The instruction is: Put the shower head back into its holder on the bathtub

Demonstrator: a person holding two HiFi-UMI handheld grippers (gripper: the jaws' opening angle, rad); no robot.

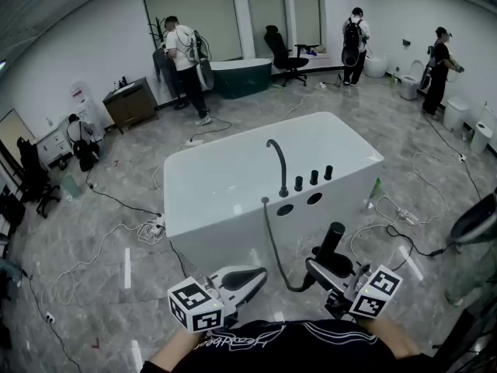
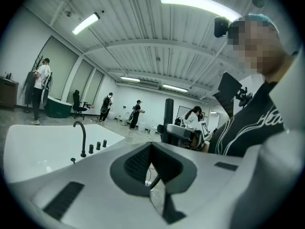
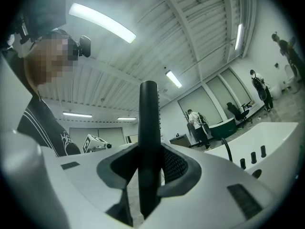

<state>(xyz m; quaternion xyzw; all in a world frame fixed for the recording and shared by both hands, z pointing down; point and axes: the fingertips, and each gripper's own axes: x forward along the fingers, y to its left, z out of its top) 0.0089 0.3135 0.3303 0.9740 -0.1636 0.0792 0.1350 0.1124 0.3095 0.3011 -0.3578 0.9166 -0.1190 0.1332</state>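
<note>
While the right gripper (image 1: 318, 264) is hovering just in front of the bathtub's (image 1: 217, 241) near wall, its jaws are clamping the black shower head (image 3: 148, 128), which is standing upright between them. The head's lower end is disappearing inside the jaws.

Left gripper (image 1: 258, 275): is sitting beside the right one, also short of the tub's near wall, with its jaws pressing together on nothing.

Black hose (image 1: 273, 247): is hanging from the tub's near rim, sagging down the wall and curving toward the right gripper, where its end is passing out of sight.

Two dark oval openings (image 1: 285, 208) are gaping on that near rim, neither taking the shower head. Which one is serving as the holder cannot be told.

Three black knobs (image 1: 314, 177) and a curved black spout (image 1: 277, 165) are standing just behind the openings.

Tub basin: is glaring white, its floor hard to make out.

Far beyond the tub, a dark green bathtub (image 1: 241, 76) is sitting by the wall, partly blocked by a person (image 1: 186, 61).
</note>
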